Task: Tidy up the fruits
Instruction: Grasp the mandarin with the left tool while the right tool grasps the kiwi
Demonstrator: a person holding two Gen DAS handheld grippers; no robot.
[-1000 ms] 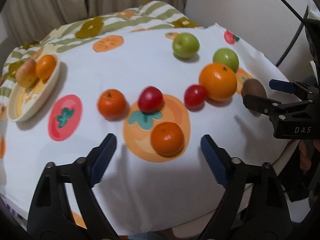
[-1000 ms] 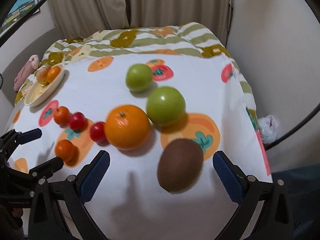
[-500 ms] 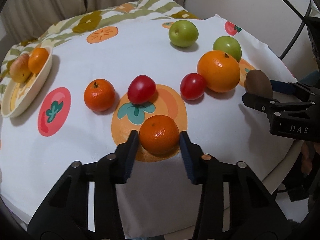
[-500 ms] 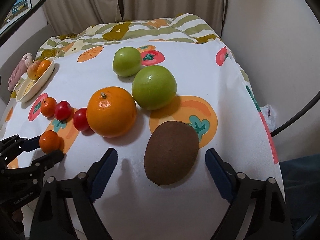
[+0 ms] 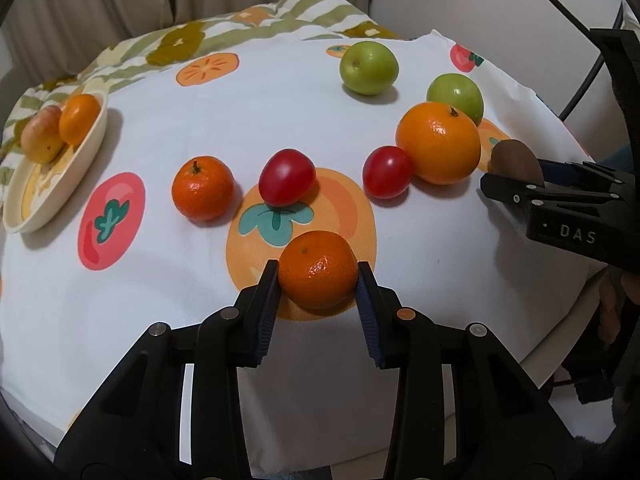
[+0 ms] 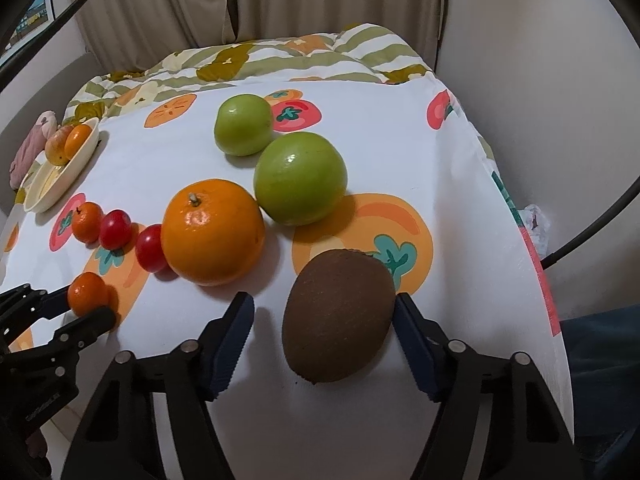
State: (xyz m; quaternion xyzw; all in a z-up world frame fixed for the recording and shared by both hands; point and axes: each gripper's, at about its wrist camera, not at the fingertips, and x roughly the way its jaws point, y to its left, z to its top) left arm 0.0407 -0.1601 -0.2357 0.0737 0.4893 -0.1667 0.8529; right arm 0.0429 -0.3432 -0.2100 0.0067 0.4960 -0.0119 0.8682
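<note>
- I have the left gripper [image 5: 317, 280] clamped on the near tangerine [image 5: 318, 269]; both pads press its sides, and it sits on the big orange print at the near edge of the cloth [image 5: 200, 100].
- My right gripper [image 6: 324, 322] has just been closing around the kiwi [image 6: 338, 316]. The right pad touches its skin, but there is a clear gap on the left side, so I count those jaws as not yet gripping.
- So the step in hand is a double pick-up: one fruit secured, the other half-caught.
- The bowl [image 5: 86, 148] stands at the far left of the cloth and already holds an orange fruit and a yellowish one, which I take to be the place for sorted fruit.
- On the cloth lie a second tangerine [image 5: 203, 188], two red tomatoes [image 5: 287, 177] [image 5: 387, 172], a large orange [image 5: 438, 142] and two green apples [image 5: 369, 67] [image 5: 456, 94].
- Next I would finish closing on the kiwi until both pads bear, then lift both fruits straight up.
- The tangerine's way to the bowl passes over the second tangerine and a tomato, so it needs height before I swing left.
- The kiwi lies near the right edge of the cloth; a lopsided squeeze could roll it off, so I would centre the jaws first.
</note>
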